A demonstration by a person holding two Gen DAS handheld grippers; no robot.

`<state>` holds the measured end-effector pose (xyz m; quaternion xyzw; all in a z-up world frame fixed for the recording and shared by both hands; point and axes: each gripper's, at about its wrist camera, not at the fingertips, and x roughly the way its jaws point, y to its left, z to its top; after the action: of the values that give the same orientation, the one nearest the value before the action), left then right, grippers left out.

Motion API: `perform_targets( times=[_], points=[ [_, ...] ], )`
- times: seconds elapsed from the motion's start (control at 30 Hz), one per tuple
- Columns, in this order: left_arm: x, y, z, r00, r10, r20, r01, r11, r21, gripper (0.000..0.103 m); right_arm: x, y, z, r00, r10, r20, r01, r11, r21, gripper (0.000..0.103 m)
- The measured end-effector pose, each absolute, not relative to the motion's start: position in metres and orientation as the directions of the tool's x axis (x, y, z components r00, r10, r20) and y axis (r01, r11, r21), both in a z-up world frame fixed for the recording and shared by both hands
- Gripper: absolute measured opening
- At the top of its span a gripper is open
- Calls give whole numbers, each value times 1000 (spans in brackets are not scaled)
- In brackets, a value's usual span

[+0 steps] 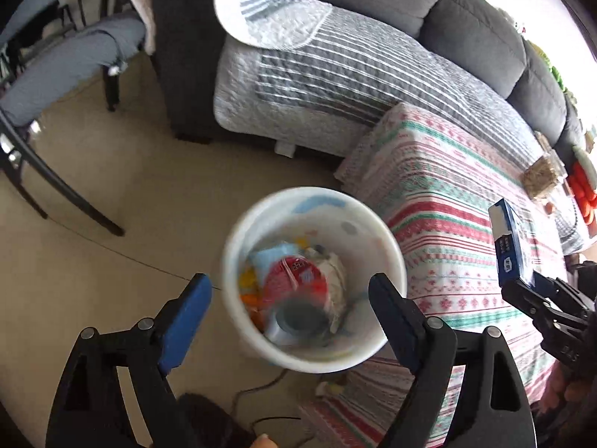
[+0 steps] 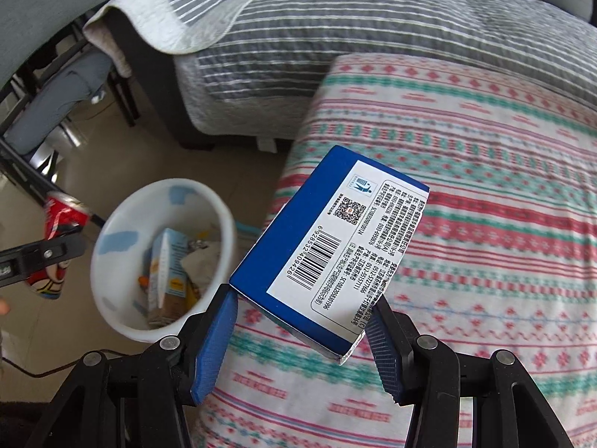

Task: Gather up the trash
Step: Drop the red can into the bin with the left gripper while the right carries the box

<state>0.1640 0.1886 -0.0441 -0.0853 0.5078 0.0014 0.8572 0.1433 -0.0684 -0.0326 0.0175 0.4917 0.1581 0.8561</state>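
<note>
A white bin (image 1: pixel 261 205) stands on the floor beside the table corner, holding a light blue carton (image 2: pixel 168 261) and crumpled paper. My left gripper (image 1: pixel 289 280) hangs open right above its mouth. A red can (image 1: pixel 294 280), blurred, shows between the fingers over the bin with neither pad touching it. In the right wrist view the same can (image 2: pixel 59 220) sits by the left gripper's finger (image 2: pixel 37 257), beside the bin (image 2: pixel 123 205). My right gripper (image 2: pixel 302 298) is shut on a blue and white box (image 2: pixel 328 246), held above the table edge; the box (image 1: pixel 507 246) also shows at the right of the left wrist view.
A table under a red and green patterned cloth (image 1: pixel 447 224) fills the right side, with a packet (image 1: pixel 541 179) and orange items (image 1: pixel 582 194) at its far end. A grey sofa with a striped cover (image 1: pixel 335 74) stands behind. Chair legs (image 1: pixel 56 186) are at left; a cable (image 1: pixel 253 392) lies near the bin.
</note>
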Motion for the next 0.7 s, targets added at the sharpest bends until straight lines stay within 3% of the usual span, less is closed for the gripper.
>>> perform_targets(
  times=[0.23,0.57,0.7],
  points=[
    [140,221,-45,463,50,-885,-134,991,-14,88,144,-33,-32,435,331,-837,-319,926,201,59],
    [115,267,-55,445,92,-891,-201,980,0,94,161,23,-66,367,343,-865,-342,914,217,59],
    [114,270,-56,448,91,-890,-204,979,-3,95,167,35,-77,336,406,-850,-334,895,295,59]
  ],
)
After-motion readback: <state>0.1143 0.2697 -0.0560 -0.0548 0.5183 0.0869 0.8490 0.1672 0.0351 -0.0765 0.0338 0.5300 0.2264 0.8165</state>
